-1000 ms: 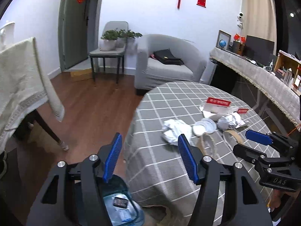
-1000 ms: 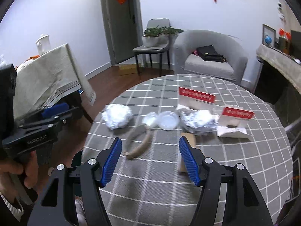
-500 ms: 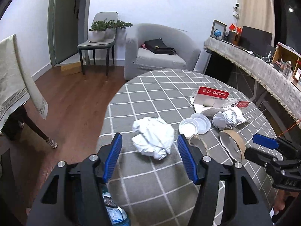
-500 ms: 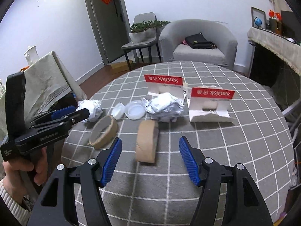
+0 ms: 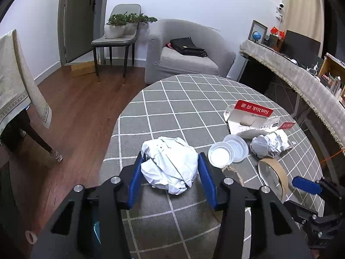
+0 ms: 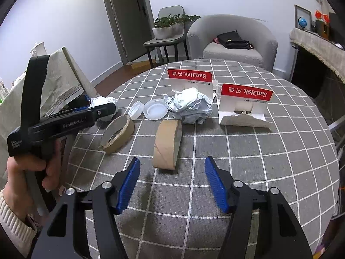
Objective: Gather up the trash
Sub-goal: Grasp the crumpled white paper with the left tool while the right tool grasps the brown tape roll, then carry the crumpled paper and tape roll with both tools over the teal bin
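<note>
Lower centre of the left view, the left gripper point(image 5: 169, 173) brackets one of two crumpled paper balls point(image 5: 170, 164), fingers spread beside it. The right gripper point(image 6: 172, 183) gapes before two tape cores point(image 6: 167, 143), two plastic lids point(image 6: 155, 109) and two SanDisk cards point(image 6: 244, 105) beyond.

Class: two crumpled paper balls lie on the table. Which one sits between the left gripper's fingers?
The crumpled white ball at the table's near-left edge, between the left gripper fingers; the other ball lies beside the SanDisk card.
</note>
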Demonstrator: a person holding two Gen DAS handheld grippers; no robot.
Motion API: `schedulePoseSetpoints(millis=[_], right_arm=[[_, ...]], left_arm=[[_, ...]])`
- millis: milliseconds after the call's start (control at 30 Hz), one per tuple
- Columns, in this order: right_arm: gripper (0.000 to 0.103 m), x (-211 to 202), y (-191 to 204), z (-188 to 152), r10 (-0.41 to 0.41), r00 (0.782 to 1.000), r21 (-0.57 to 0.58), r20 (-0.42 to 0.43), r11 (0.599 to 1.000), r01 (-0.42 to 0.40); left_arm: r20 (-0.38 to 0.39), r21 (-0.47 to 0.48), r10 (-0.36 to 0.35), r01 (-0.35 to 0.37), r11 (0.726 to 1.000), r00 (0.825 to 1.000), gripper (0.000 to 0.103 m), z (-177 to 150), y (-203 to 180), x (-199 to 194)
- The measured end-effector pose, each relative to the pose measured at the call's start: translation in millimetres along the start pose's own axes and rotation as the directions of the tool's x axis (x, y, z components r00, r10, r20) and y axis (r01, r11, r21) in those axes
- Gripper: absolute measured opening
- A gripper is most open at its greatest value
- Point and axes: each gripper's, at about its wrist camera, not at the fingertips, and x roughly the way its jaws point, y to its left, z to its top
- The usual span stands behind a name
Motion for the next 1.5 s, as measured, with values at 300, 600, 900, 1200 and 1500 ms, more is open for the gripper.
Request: schedulePoseSetpoints(millis=[300, 600, 900, 1200, 1500], right_arm=[[0.053, 4.5, 7.3, 5.8, 0.003, 1.0, -0.004, -0.004, 1.0, -0.004], [0.041, 17.8, 22.5, 7.1, -0.051, 0.998, -0.049, -0.04, 0.998, 0.049], [0.028, 24.2, 19.9, 12.0, -0.08, 0.996, -0.013, -0.044, 0.997, 0.079], [0.021, 29.6, 27.5, 18.3, -0.099, 0.994, -0.014, -0.049, 0.995, 0.098], [0.021, 21.8, 46.7, 31.5, -0.056, 0.998, -0.021, 0.004, 0.998, 0.056]], left_arm=[[0.022, 0.008, -0.005, 0.004, 1.0, 1.0, 0.049, -1.3, -1.5, -9.0], [0.021, 0.0, -0.027, 0.027, 1.0, 0.999, 0.049, -5.6, 0.7, -19.6], [0.024, 0.01, -0.037, 0.037, 0.999, 0.999, 0.049, -11.0, -1.8, -27.0], [0.034, 0.03, -0.019, 0.018, 0.999, 0.999, 0.049, -11.5, 10.8, -35.8], [0.049, 0.022, -0.003, 0.002, 1.0, 0.999, 0.049, -11.1, 25.9, -46.4]])
